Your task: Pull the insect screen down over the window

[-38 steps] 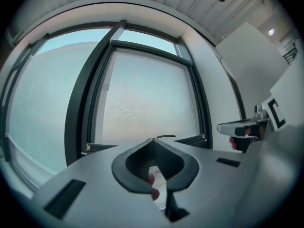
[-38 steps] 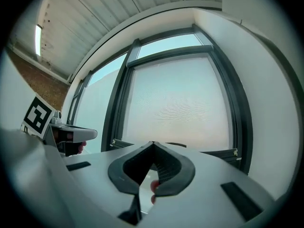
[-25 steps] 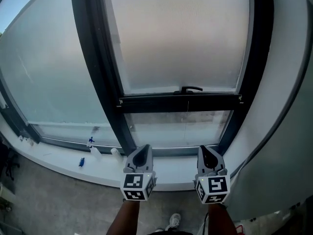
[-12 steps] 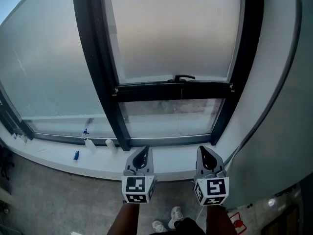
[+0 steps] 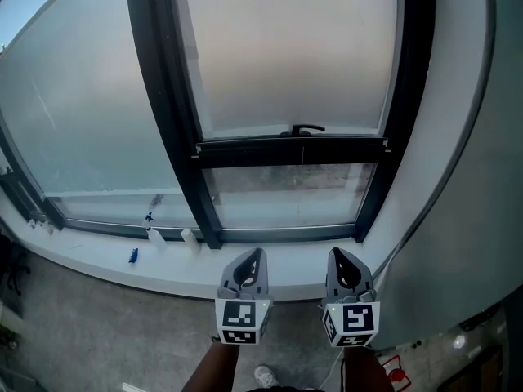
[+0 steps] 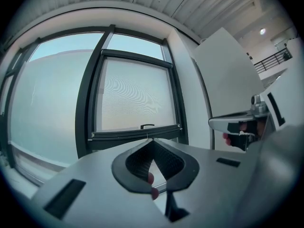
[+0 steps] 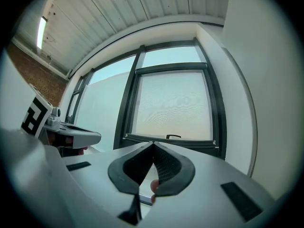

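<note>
You stand at a dark-framed window (image 5: 167, 96) above a white sill (image 5: 294, 269) and a grey floor (image 5: 90, 333). The insect screen (image 5: 290, 55) hangs well ahead of both claws, with its handle (image 5: 307, 128) on the bottom bar. Your left claw (image 5: 254, 253) and right claw (image 5: 337, 254) are pressed together and empty. Only the gripper views show the ribbed ceiling (image 7: 156, 4). Only the head view shows the small bottles (image 5: 155, 237) on the sill.

Insect screen (image 5: 290, 55) most of the way down the window (image 5: 166, 113).
Pale mesh fills the dark frame toward 12 o'clock; its black bottom bar (image 5: 290, 151) lies level, with a small handle (image 5: 308, 129) on top and an uncovered glass strip (image 5: 286, 196) at its 6 o'clock.
</note>
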